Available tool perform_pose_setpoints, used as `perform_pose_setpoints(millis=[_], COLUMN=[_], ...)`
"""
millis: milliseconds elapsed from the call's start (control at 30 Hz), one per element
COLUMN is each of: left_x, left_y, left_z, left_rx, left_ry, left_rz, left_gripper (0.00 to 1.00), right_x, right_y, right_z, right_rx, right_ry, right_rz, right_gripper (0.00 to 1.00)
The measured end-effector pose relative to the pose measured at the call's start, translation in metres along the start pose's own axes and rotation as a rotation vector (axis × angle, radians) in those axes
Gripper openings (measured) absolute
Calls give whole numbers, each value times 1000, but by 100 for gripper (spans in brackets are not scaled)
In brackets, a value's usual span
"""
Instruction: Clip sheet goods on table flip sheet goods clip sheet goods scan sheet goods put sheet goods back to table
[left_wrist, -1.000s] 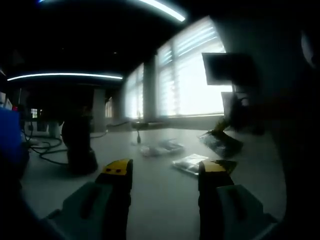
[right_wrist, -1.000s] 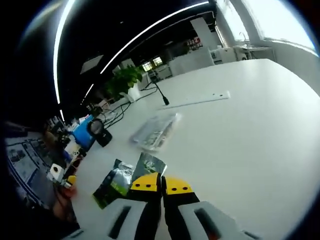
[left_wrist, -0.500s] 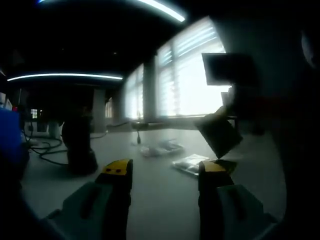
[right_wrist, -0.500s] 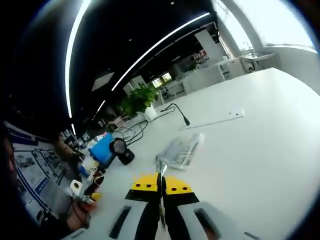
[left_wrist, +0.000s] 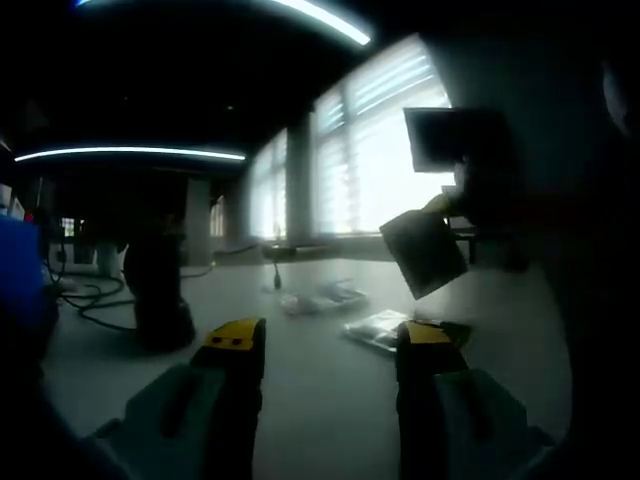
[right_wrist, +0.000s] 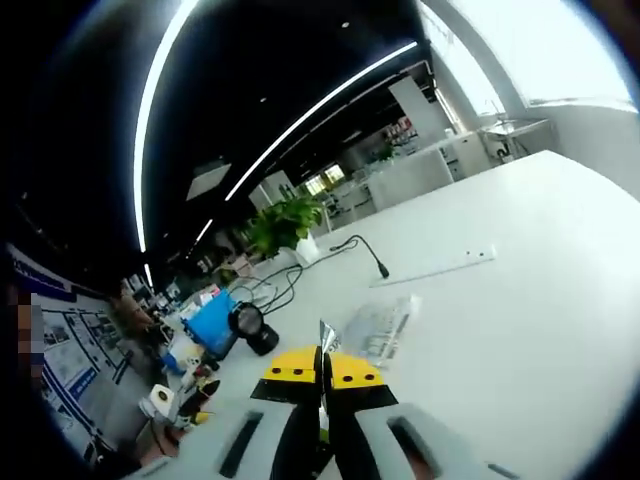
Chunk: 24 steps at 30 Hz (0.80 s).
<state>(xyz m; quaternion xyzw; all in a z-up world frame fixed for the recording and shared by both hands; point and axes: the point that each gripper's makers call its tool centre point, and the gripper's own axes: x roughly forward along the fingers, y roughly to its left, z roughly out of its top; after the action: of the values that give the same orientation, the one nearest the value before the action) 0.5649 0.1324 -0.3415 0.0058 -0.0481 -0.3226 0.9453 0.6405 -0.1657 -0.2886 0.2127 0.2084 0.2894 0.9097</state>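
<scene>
My right gripper (right_wrist: 321, 368) is shut on a thin sheet packet (right_wrist: 323, 338), seen edge-on between its yellow-tipped jaws. In the left gripper view the same packet (left_wrist: 423, 252) hangs as a dark square above the table, tilted, with the right gripper (left_wrist: 447, 206) gripping its upper corner. My left gripper (left_wrist: 330, 340) stands open low over the white table (left_wrist: 310, 370), nothing between its jaws. Two clear packets lie flat on the table: one (left_wrist: 322, 296) ahead in the middle, another (left_wrist: 382, 328) close to the left gripper's right jaw. The clear packet (right_wrist: 380, 325) also lies beyond my right gripper.
A black scanner on a stand (left_wrist: 158, 290) rises at the left with cables (left_wrist: 88, 296); it appears again as a black scanner (right_wrist: 250, 328) beside a blue box (right_wrist: 210, 320). A long white strip (right_wrist: 435, 268), a microphone stalk (right_wrist: 370, 255) and a potted plant (right_wrist: 280, 225) sit further off.
The right gripper has lifted the dark packet off the table and raised it higher, turning it. The left gripper has stayed still and open.
</scene>
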Motion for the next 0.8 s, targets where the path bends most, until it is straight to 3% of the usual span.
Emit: perform_pose_setpoints(millis=[67,100,133,467,533,733,800], left_x=[0,0,0,0,0,0,-1], left_y=[0,0,0,1,1,0,1], left_z=[0,0,0,1,1,1,1], left_rx=[0,0,1,0,-1,-1,-2], left_ry=[1,1,0,-2,-3,-6,-7], left_rz=[-1,-1,0,1,0,-2,-1], left_gripper=[46,46,46,46,46,46,46], right_x=[1,-6,-7,9,11,26,20], right_y=[2,16,20,29,46,45,44], right_z=[2,31,38,59,72,73,71], right_rx=[9,14,17,93,104,109,120], right_ry=[-13,-27,-37,-127,-134,-145,-153], right_rz=[6,7,10,43,48,54,56], right_gripper=[0,0,0,0,0,0,0])
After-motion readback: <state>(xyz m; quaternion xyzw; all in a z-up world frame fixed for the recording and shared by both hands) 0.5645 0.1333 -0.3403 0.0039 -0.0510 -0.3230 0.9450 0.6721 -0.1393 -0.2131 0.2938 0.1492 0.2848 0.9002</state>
